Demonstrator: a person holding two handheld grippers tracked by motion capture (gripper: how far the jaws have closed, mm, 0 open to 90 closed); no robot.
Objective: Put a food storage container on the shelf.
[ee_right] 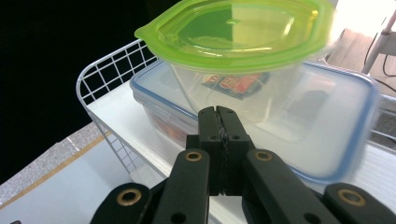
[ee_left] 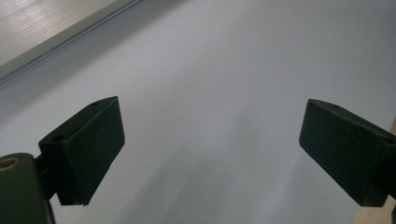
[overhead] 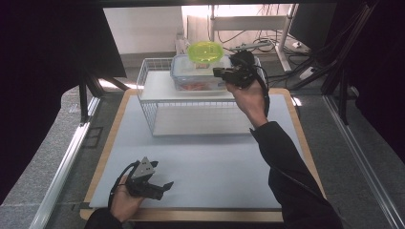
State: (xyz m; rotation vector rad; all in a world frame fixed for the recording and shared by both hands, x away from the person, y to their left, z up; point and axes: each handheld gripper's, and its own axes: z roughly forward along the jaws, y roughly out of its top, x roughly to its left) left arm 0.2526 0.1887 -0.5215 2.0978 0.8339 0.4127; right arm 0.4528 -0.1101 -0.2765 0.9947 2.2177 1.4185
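On the upper shelf of a white wire rack [overhead: 145, 76] sits a rectangular clear storage box with a blue-rimmed lid [ee_right: 327, 135], and on that lid stands a round clear container with a lime-green lid [ee_right: 238, 32]. In the high view the green-lidded container [overhead: 204, 51] is at the back of the rack, right of its middle, with the box [overhead: 181, 76] under it. Something reddish shows through the box's wall, and a printed label shows through the round container (neither can be read).

The right gripper [overhead: 220, 72] is held up at the level of the shelf, just beside the right end of the box and pointing left toward it. In the right gripper view its jaws are pressed flat together with nothing between them, their tips [ee_right: 218, 111] just in front of the round container's lower wall and over the box lid; whether they touch either one cannot be told.

The left gripper [overhead: 166, 185] rests low near the front left of the pale grey surface [overhead: 210, 162], well apart from the rack. In the left gripper view its jaws stand wide apart, and between them [ee_left: 210, 144] is bare surface.
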